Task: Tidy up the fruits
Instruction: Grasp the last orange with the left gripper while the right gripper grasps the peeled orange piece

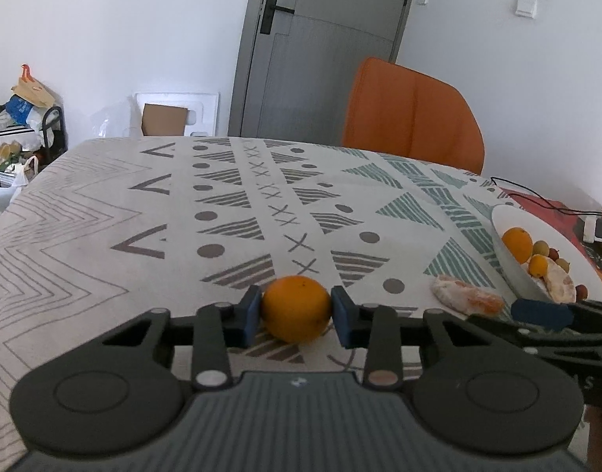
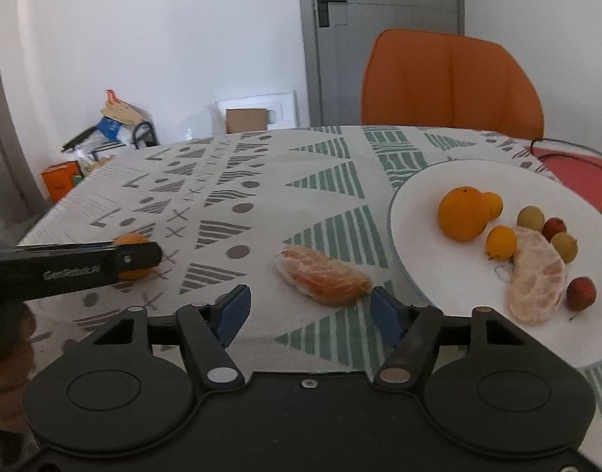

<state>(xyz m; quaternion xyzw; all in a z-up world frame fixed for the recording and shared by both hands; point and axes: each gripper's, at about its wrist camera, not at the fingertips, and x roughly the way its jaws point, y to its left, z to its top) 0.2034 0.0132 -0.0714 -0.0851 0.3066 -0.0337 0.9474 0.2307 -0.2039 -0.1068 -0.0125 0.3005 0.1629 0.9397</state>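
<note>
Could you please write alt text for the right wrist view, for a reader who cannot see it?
The open right gripper reaches toward a peeled citrus segment lying on the patterned tablecloth, beside a white plate holding oranges, small round fruits and another peeled segment. At left, the left gripper is at a small orange.

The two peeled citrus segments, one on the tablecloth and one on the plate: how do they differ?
The segment on the tablecloth is deeper orange; the segment on the plate is paler pink. The first lies alone before the right gripper; the second lies among other fruit. Both are peeled.
</note>
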